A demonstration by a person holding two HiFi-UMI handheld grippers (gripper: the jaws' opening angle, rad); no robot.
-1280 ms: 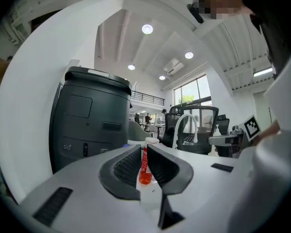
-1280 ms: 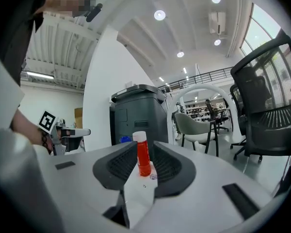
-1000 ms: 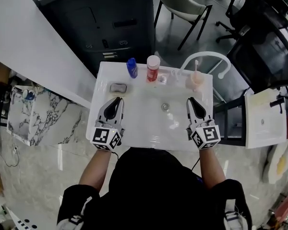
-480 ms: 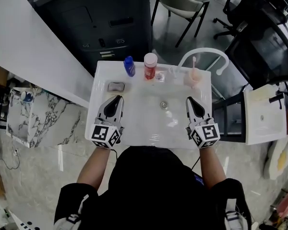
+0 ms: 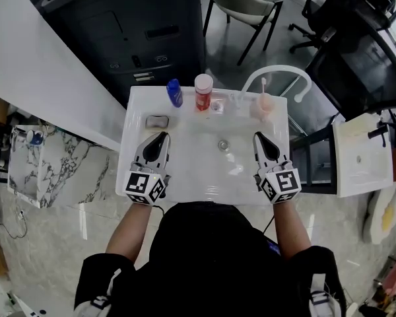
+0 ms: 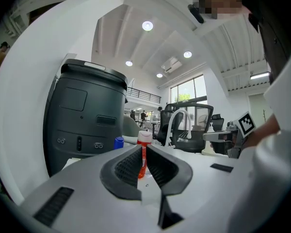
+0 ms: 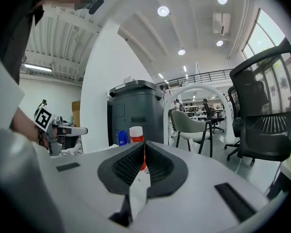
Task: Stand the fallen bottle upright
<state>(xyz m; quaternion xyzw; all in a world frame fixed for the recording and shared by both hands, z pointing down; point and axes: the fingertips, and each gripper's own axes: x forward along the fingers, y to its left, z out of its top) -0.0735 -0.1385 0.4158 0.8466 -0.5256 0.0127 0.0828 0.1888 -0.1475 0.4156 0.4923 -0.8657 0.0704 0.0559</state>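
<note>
A red bottle [image 5: 203, 92] with a white cap stands upright on the back rim of the white sink [image 5: 140, 98]. Beside it on the left is a blue bottle [image 5: 175, 92]. My left gripper [image 5: 162, 138] hovers over the sink's left side, shut with nothing between its jaws. My right gripper [image 5: 259, 137] is over the right side, also shut and empty. Both point toward the back rim, well short of the bottles. The left gripper view shows the red bottle [image 6: 144, 142] straight ahead beyond the shut left gripper [image 6: 142, 150]. Past the right gripper [image 7: 144, 148], the right gripper view shows the red bottle [image 7: 136, 134].
A grey soap dish [image 5: 157, 121] lies ahead of the left gripper. A peach cup with a toothbrush [image 5: 263, 104] and a small clear glass [image 5: 216, 105] stand on the back rim. A white arched faucet [image 5: 280, 71] rises behind. A dark cabinet [image 5: 138, 25] stands beyond the sink.
The head view has shifted slightly, so the sink sits a little higher in the picture. Both grippers stay where they were over the sink.
</note>
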